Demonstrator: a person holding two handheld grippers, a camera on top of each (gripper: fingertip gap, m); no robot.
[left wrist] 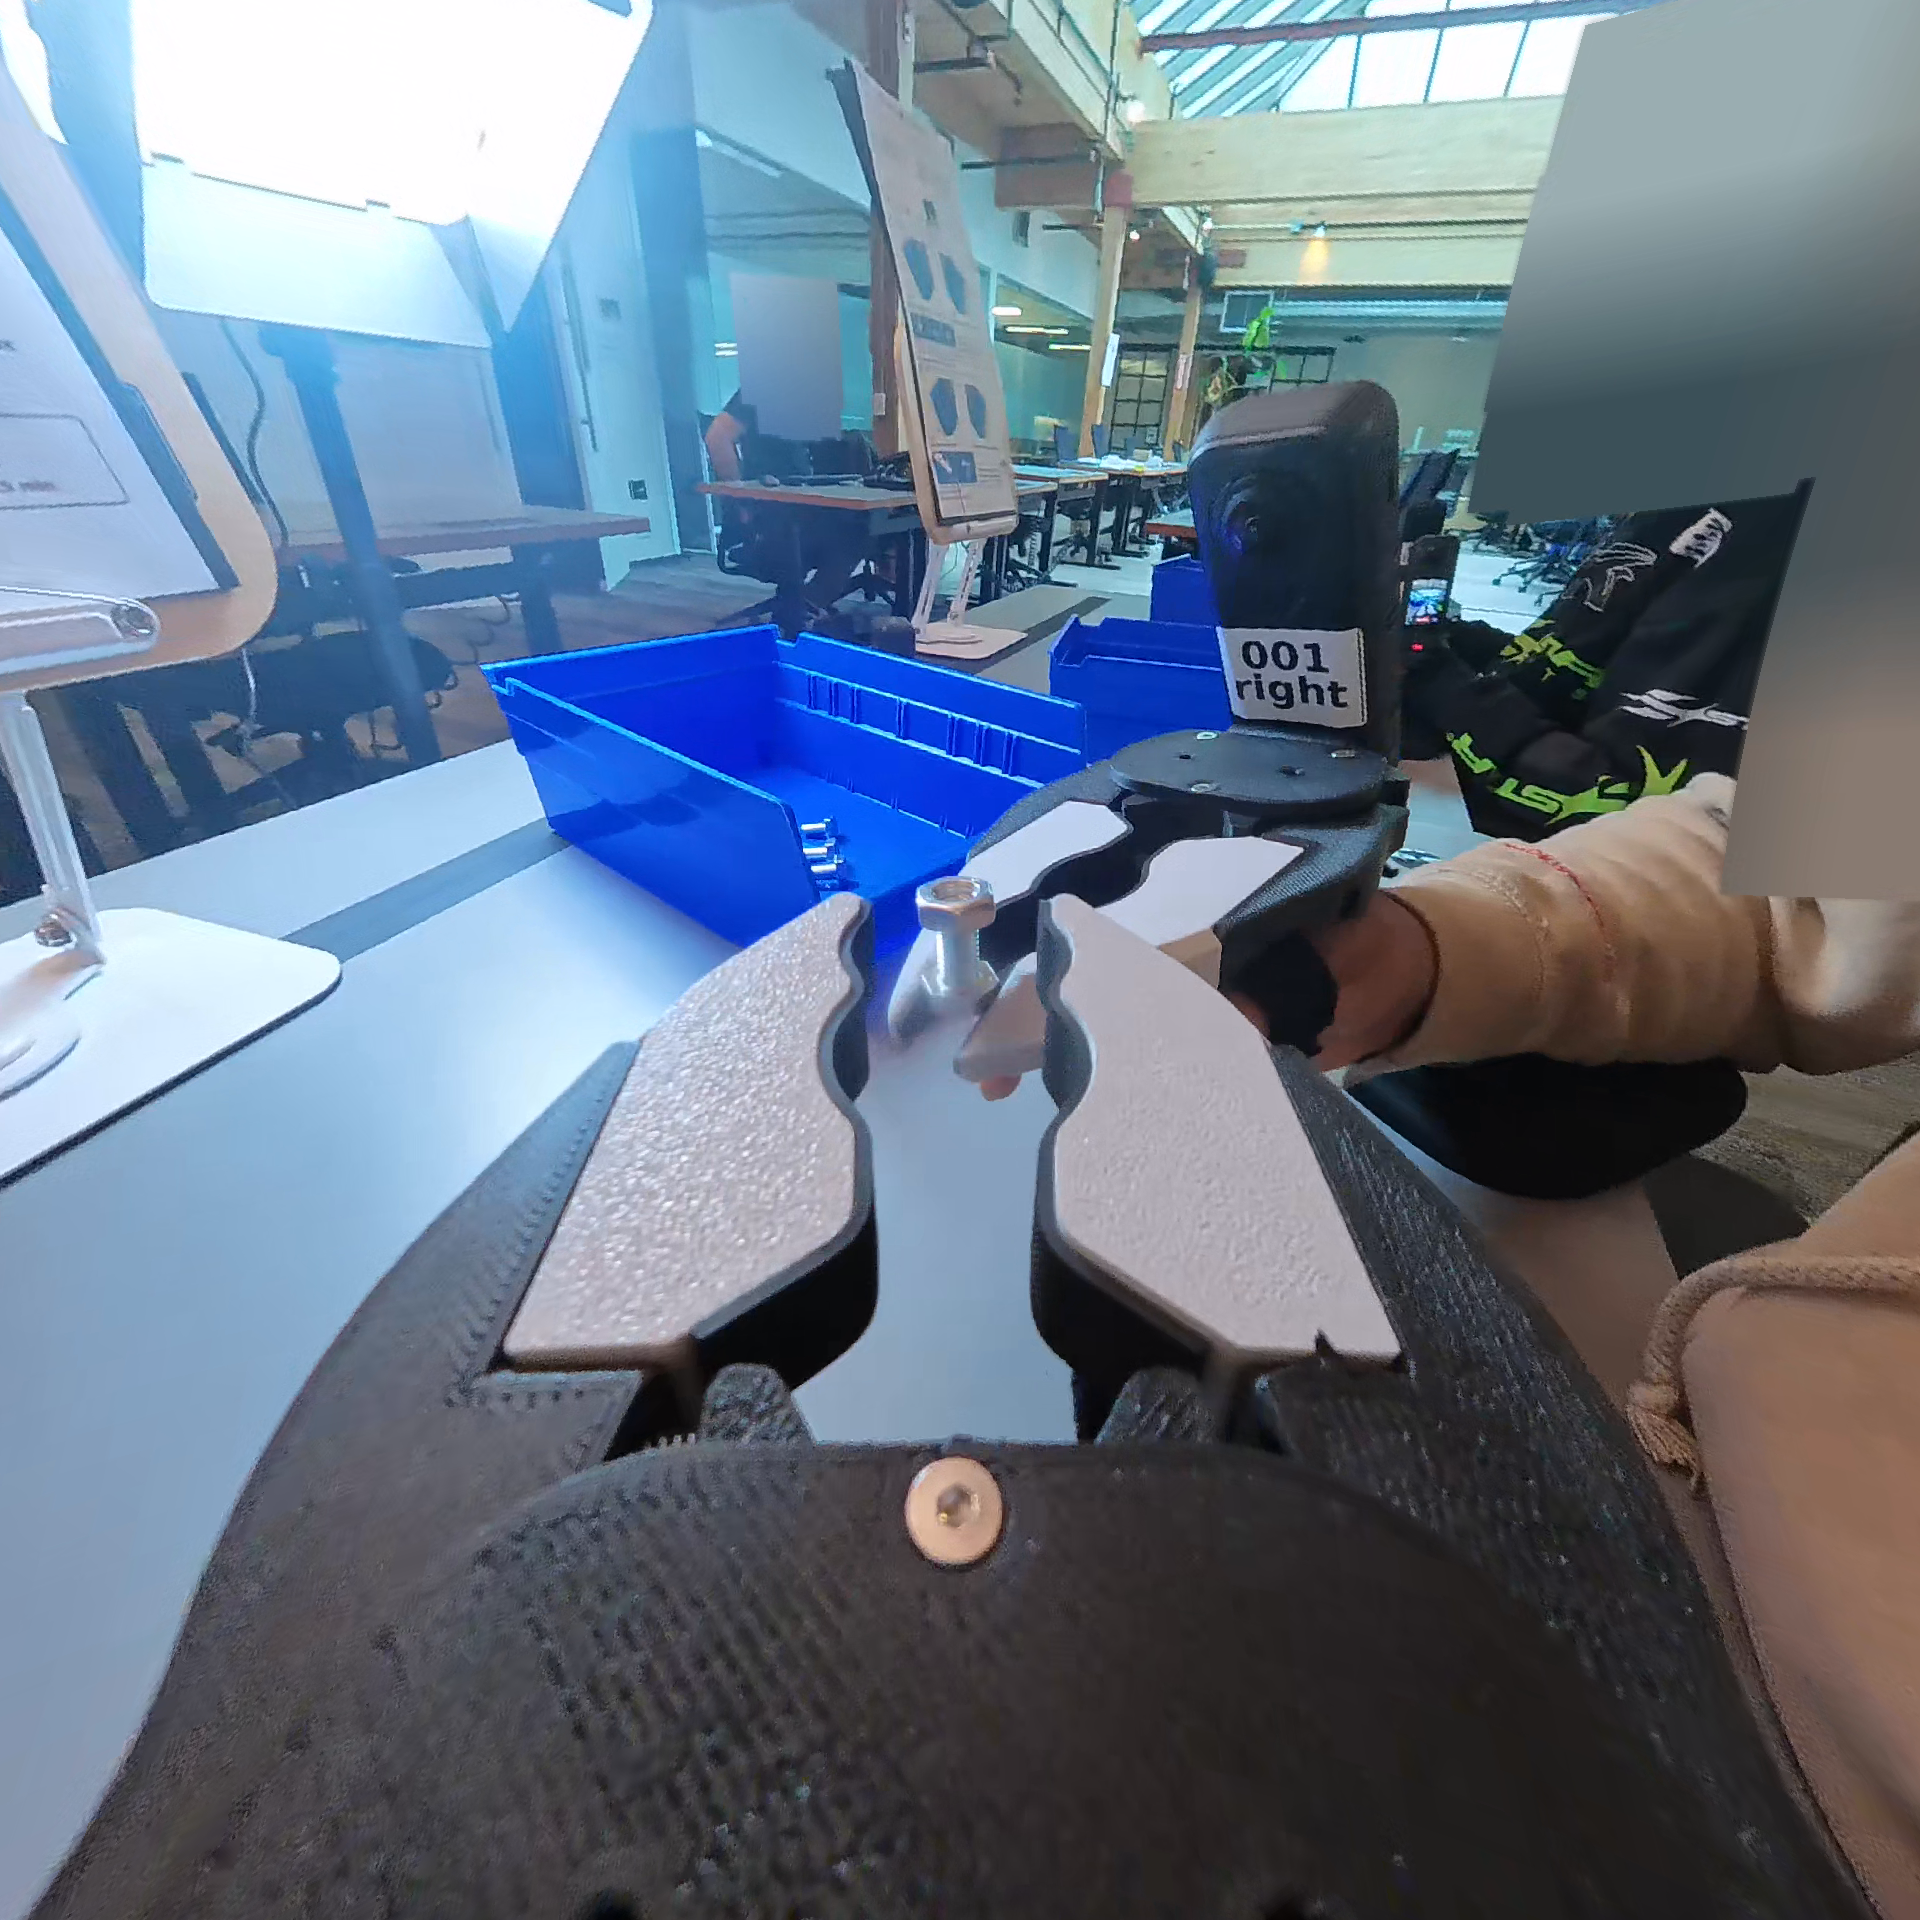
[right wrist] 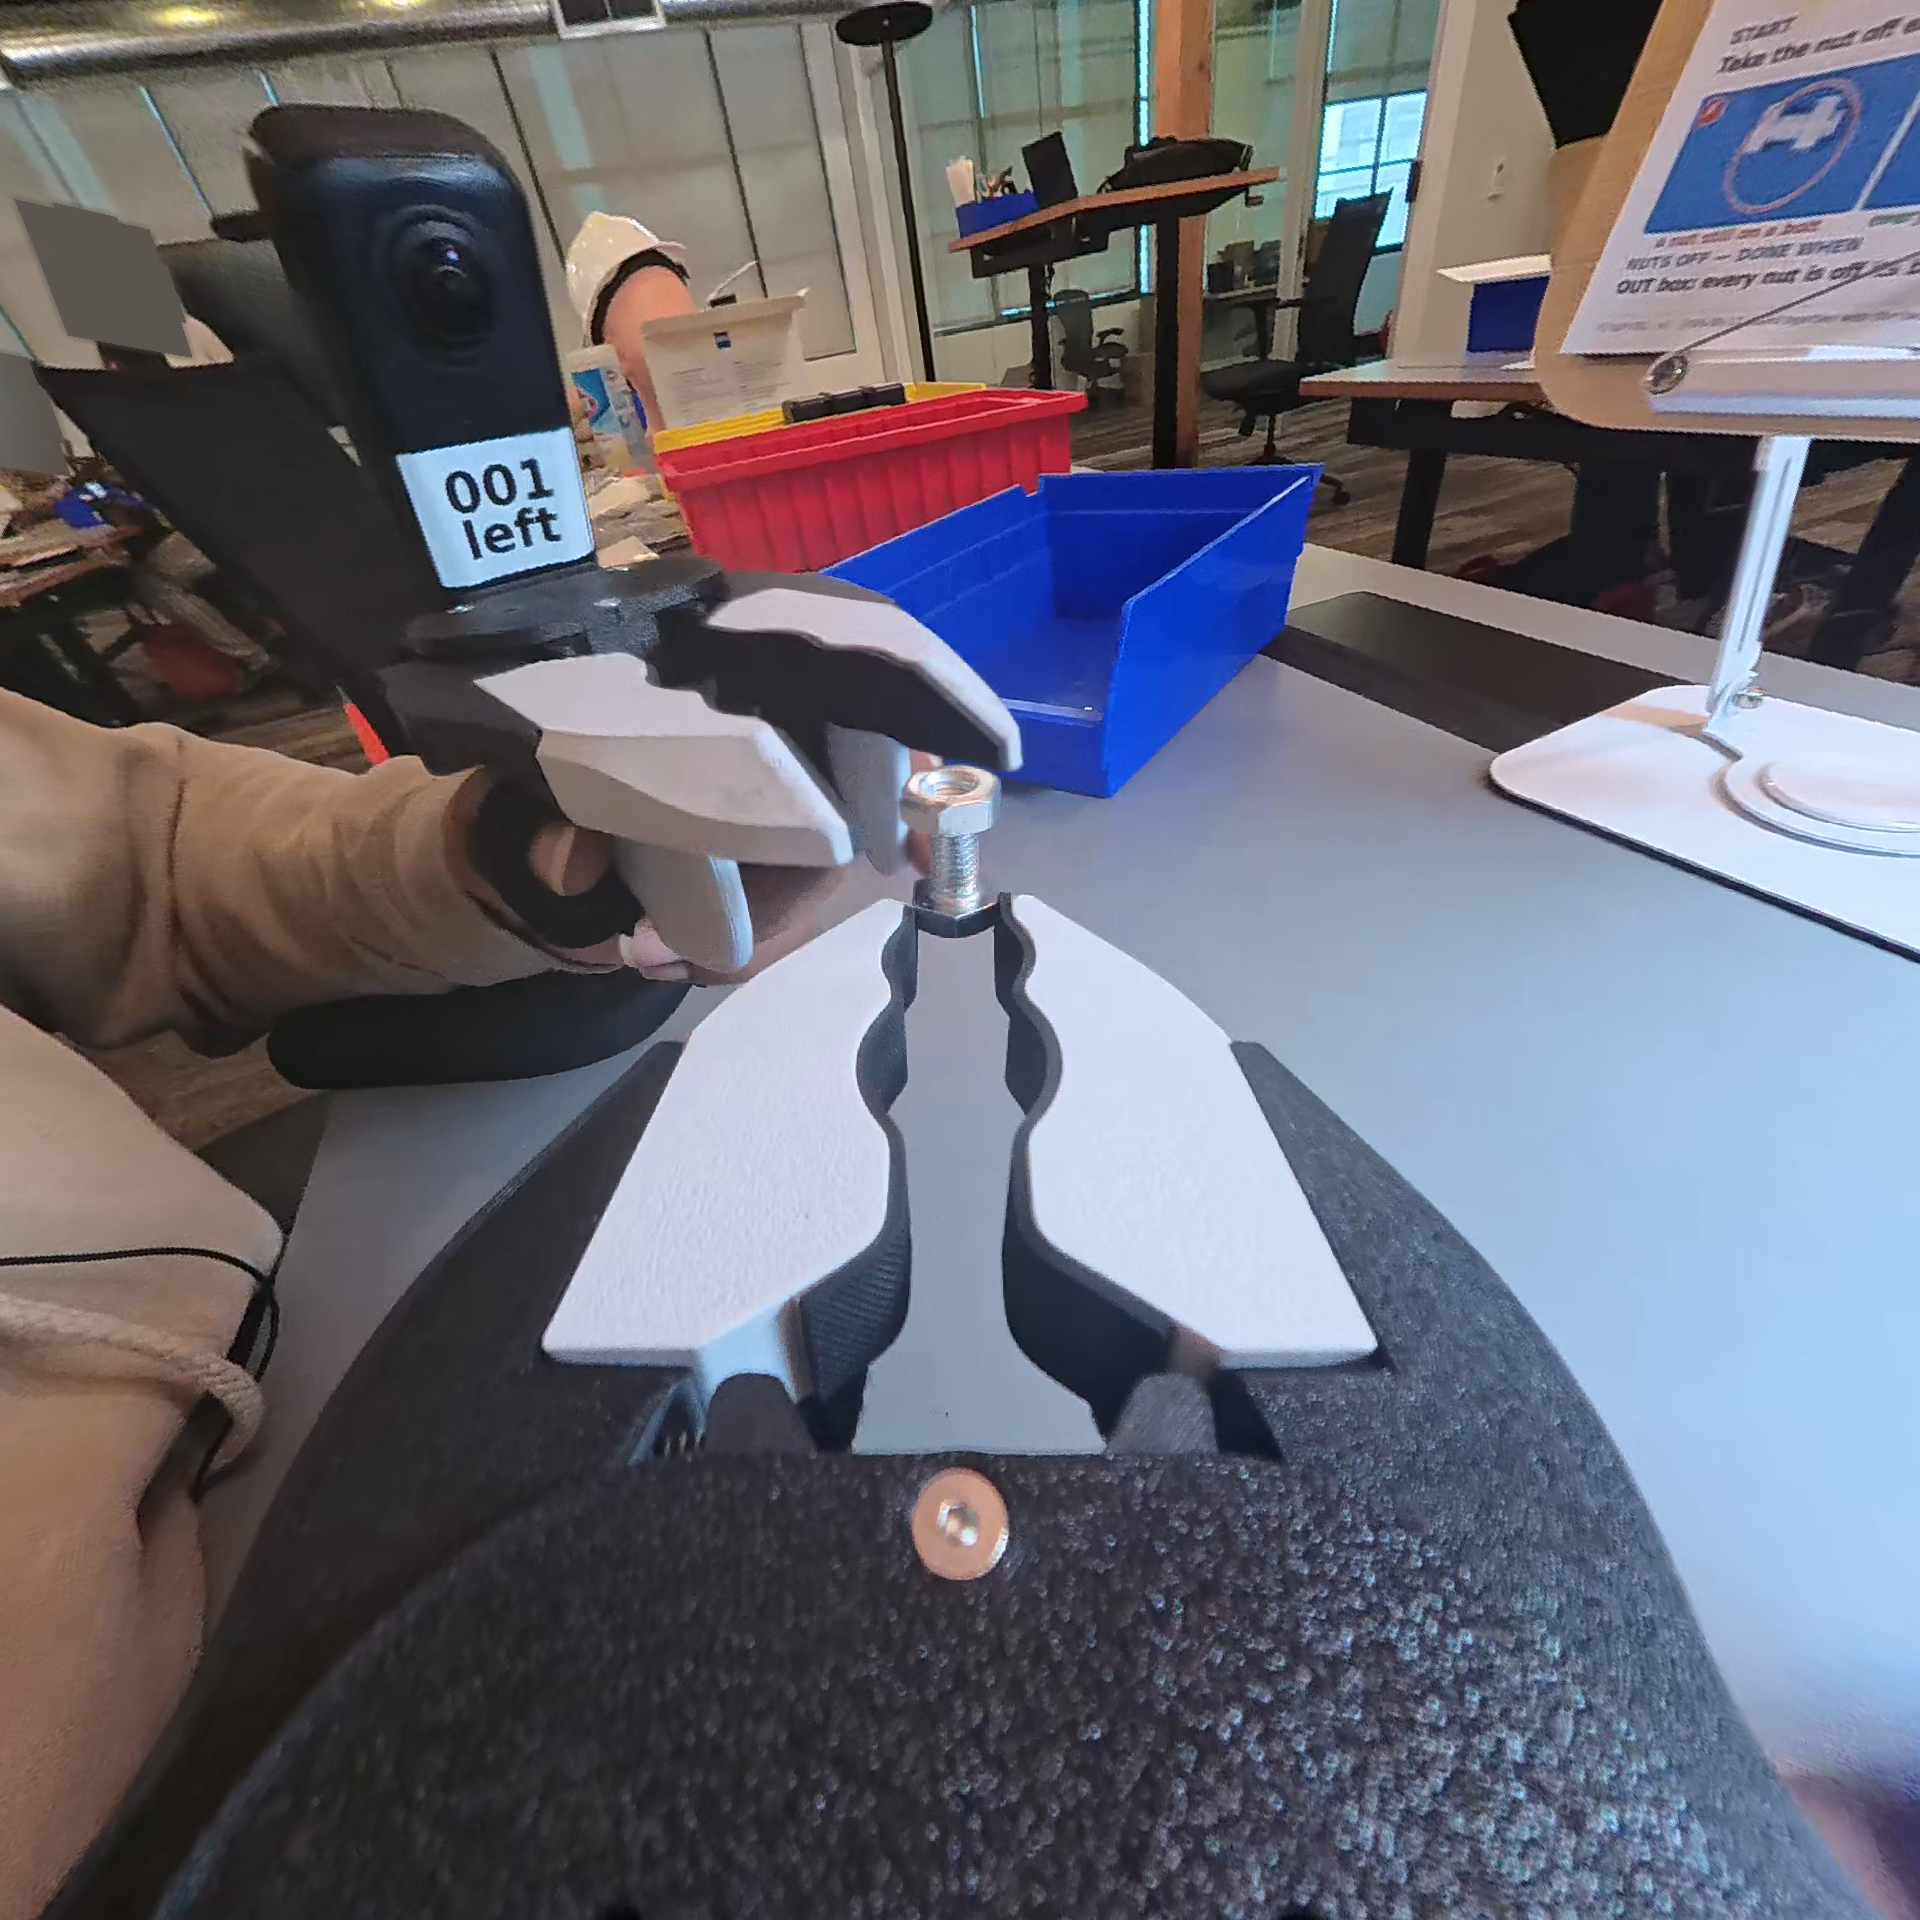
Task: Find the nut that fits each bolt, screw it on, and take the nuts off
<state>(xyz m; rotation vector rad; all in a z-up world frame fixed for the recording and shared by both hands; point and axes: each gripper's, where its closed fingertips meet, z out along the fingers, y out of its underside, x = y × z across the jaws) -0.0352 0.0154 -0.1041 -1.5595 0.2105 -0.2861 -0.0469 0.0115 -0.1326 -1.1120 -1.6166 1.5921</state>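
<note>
R gripper (right wrist: 956,914) comes in low and about level over the grey table (right wrist: 1455,1039), its white fingers (right wrist: 769,1132) narrowed to a thin gap and pinching the head of a bolt (right wrist: 954,868) right at the tips. Bolt stands upright, threaded shank pointing up, w/ a silver hex nut (right wrist: 949,798) sitting at the very top of the thread.

L gripper (right wrist: 904,769) reaches in from the person's left side, held by a hand (right wrist: 582,883) in a tan sleeve, fingerless black glove on it. It's tipped so its fingers angle down toward the nut; tips sit just beside/behind the nut. Its jaws are parted, nothing clamped btwn them. Can't tell if a tip is touching the nut.

From L wrist view: own gripper (left wrist: 951,935) fingers (left wrist: 717,1143) spread w/ a clear gap, bolt (left wrist: 951,961) and nut (left wrist: 956,899) just past the tips, leaning in this view. R gripper (left wrist: 997,997) opposite, pointing back toward the camera, holding the bolt's lower end; hand (left wrist: 1340,977) wraps its grip, forearm about level w/ the table.

Blue bin (left wrist: 665,769) behind the bolt, open-fronted, a few silver fasteners (left wrist: 821,847) near its front edge. Second blue bin (right wrist: 1195,623) in R view, past the nut. White stand base (right wrist: 1704,769) off to the side on the table.
</note>
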